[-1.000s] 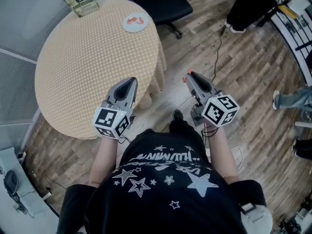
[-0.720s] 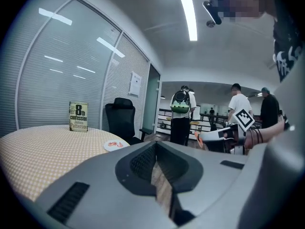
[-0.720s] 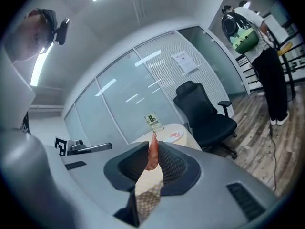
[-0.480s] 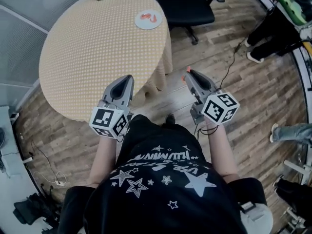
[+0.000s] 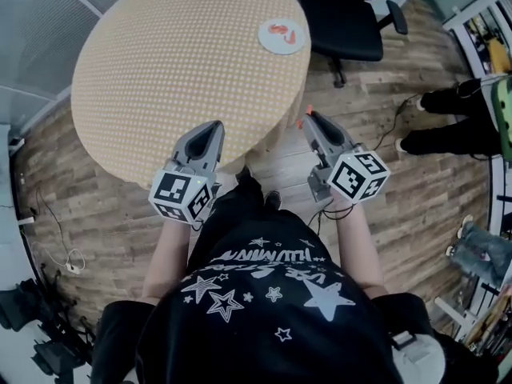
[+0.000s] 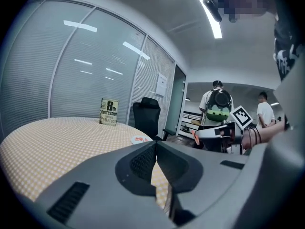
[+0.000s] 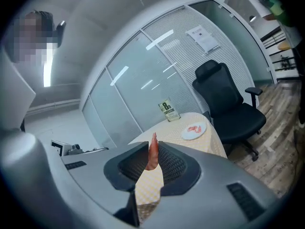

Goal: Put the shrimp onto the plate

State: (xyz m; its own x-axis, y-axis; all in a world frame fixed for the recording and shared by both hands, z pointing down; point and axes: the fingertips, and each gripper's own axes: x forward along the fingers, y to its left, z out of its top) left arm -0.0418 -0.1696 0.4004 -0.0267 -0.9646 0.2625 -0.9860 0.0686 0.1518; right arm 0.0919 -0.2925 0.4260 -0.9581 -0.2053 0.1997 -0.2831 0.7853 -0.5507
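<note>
Right gripper: jaws pinching one shrimp, held upright with its tip poking above them; we hold it over the floor, just beside the counter. Left gripper: jaws pressed together, nothing between them, at the counter's near edge. Plate: on the counter's far right side, well apart from both grippers; we see orange pieces lying on it. Book: upright at the far edge. Black chair: beyond the plate.
</note>
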